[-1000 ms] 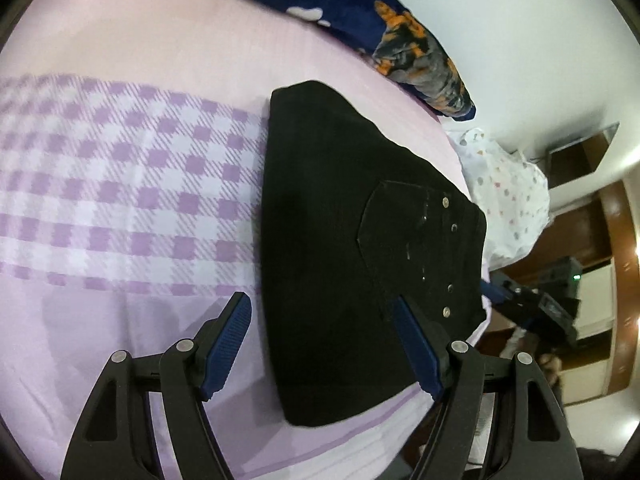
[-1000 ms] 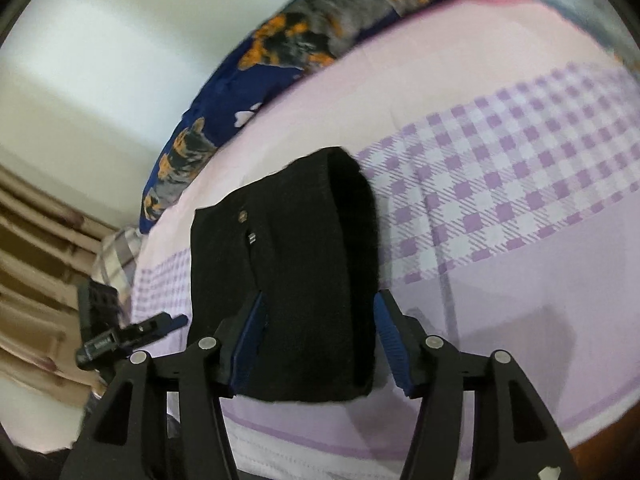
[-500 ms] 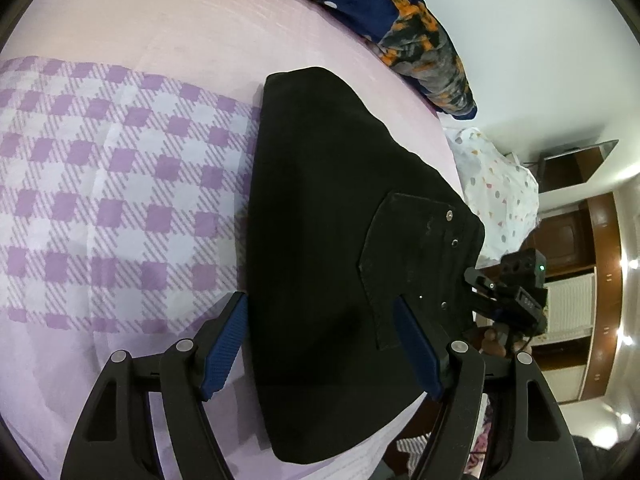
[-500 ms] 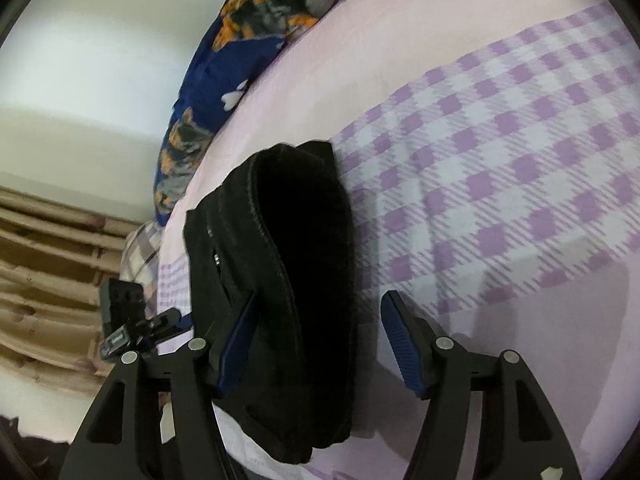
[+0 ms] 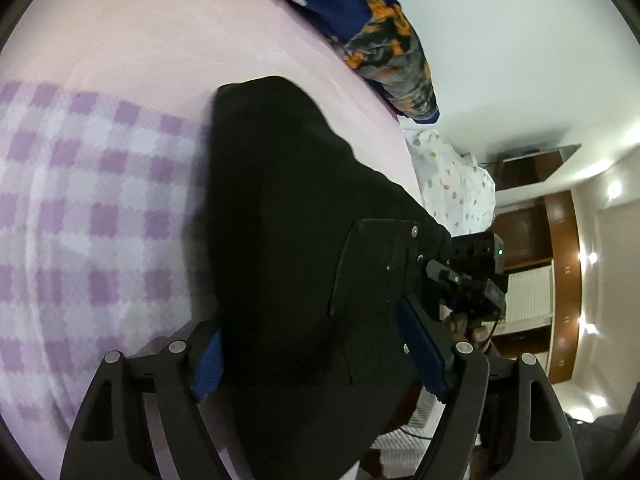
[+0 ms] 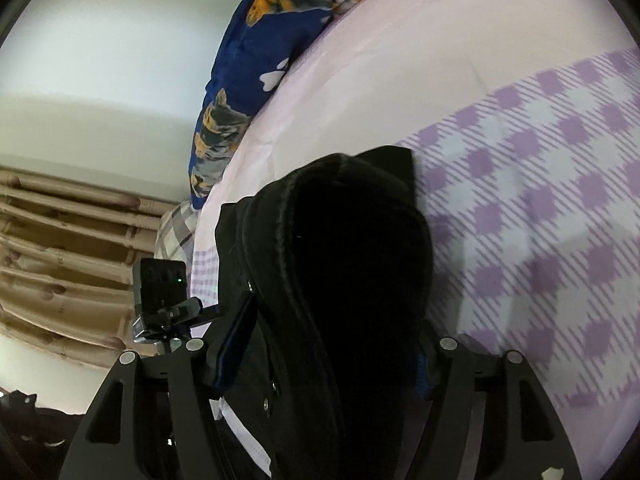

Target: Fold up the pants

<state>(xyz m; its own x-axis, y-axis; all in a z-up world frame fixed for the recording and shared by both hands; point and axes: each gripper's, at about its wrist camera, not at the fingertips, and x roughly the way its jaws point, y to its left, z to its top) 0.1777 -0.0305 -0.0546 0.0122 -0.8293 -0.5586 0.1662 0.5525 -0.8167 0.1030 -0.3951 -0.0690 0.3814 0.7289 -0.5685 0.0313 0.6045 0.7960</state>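
1. Lilac checked bed sheet (image 5: 100,208) carries the folded black pants (image 5: 288,240) at its near edge.
2. Left tongs (image 5: 320,354) and right tongs (image 6: 324,356), both apart, straddle the pants; both have just been widening.

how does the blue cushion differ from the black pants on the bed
The blue cushion is navy with orange-and-grey animal prints and white paw marks; the black pants are plain, with only small metal rivets. The cushion lies at the far edge of the bed against the wall; the pants lie near the front edge, in a folded stack. The cushion lies clear of both grippers; the pants sit between the fingers of the left gripper and the right gripper. Both rest on the pink bedsheet.
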